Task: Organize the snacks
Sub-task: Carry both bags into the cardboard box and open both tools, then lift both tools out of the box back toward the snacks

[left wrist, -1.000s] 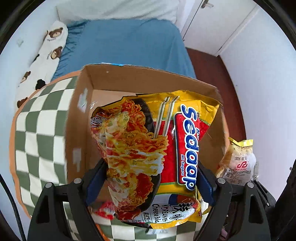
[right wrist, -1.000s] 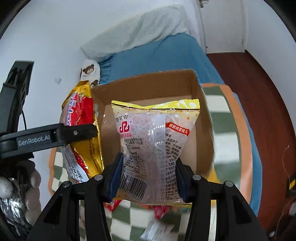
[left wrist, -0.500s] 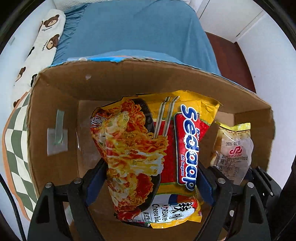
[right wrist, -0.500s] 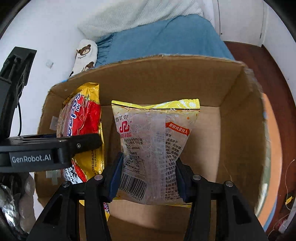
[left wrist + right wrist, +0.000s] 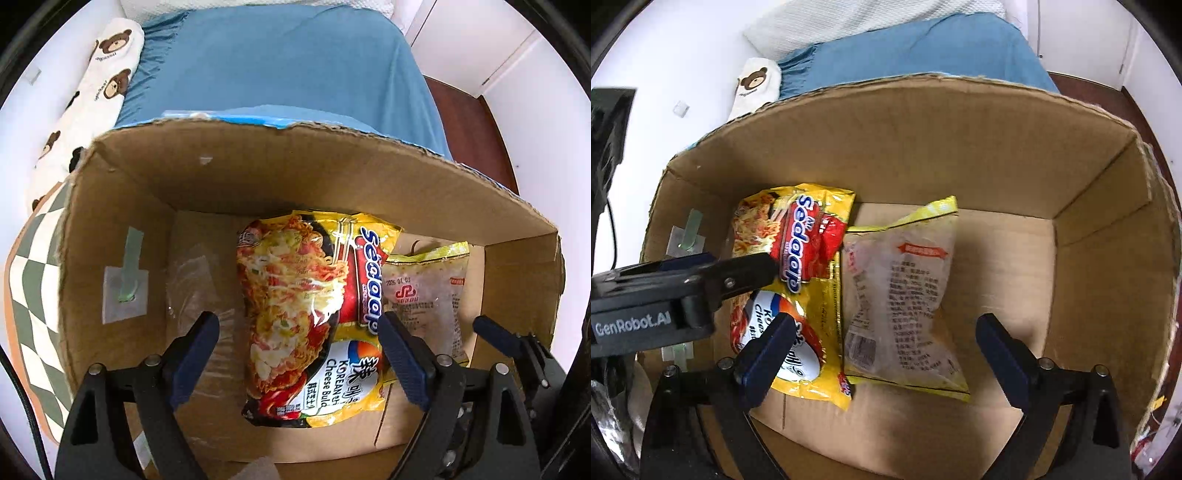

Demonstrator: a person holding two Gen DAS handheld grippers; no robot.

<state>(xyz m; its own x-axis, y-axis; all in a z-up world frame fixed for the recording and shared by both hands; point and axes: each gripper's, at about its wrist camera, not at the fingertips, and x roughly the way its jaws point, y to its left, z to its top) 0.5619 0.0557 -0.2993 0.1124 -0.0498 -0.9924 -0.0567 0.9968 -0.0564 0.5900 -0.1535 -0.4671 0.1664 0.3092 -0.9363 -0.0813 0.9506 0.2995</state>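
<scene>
Both packets are down on the floor of the cardboard box (image 5: pixel 1089 155), and neither tool has anything in its grip. The left gripper (image 5: pixel 297 354) hangs over the box with its blue-padded fingers spread wide, the noodle packet (image 5: pixel 306 317) lying loose between and below them, touching neither pad as far as I can see. The right gripper (image 5: pixel 886 347) is spread just as wide above the clear snack bag (image 5: pixel 905 295), which lies flat on the box floor with its printed back facing up. Taking the box as the landmark, the noodle packet lies toward its left wall, where a strip of tape (image 5: pixel 127 269) is stuck, and the snack bag sits just beside the noodles on the middle of the floor, their long edges touching or slightly overlapping. The right half of the floor has nothing on it. Laying them side by side and flat looks deliberate to me: it keeps each label readable and leaves room for more along the right wall. The box itself rests on a green checked cloth (image 5: pixel 33 280) with a blue bedspread (image 5: pixel 280 62) beyond its far wall. I'd judge this drop finished, and the sensible next thing is for both tools to lift straight up out of the box, careful not to snag a packet edge.
</scene>
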